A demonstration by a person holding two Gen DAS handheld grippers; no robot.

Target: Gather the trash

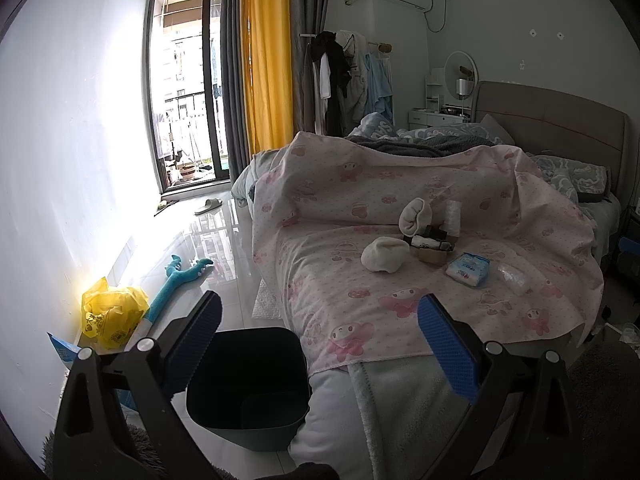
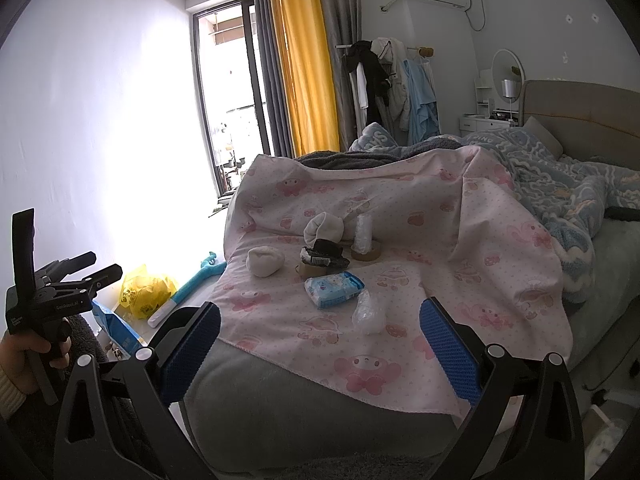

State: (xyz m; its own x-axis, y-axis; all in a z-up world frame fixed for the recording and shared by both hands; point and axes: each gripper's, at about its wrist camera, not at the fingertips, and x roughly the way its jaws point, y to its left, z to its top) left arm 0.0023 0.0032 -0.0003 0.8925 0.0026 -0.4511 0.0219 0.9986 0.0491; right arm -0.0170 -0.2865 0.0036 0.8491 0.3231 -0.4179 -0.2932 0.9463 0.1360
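The trash I'm after sits in a loose cluster on the pink cartoon-print sheet [image 2: 400,216] spread over the foot of the bed. Nearest my right gripper is a crumpled clear plastic wrapper [image 2: 369,312], and just behind it lies a blue-and-white tissue pack [image 2: 334,289]. Beyond the tissue pack I see a brown tape roll [image 2: 310,270] with a dark wrapped item lying on it, a second tape roll [image 2: 366,254] carrying an upright clear plastic roll, and two balled white socks [image 2: 265,262], one beside the first roll and one behind it.

My right gripper [image 2: 320,344] is spread wide, its blue pads [image 2: 450,354] clamping nothing and touching nothing; it hovers over the bed's near edge, short of the wrapper.

My left gripper [image 1: 320,336] is likewise wide open and empty. It hangs above the dark trash bin [image 1: 248,384], which stands on the glossy floor right against the corner of the bed.

On the far side of the bin from the bed, by the white wall, lie a yellow plastic bag [image 1: 110,312] and a teal plush toy [image 1: 180,280].
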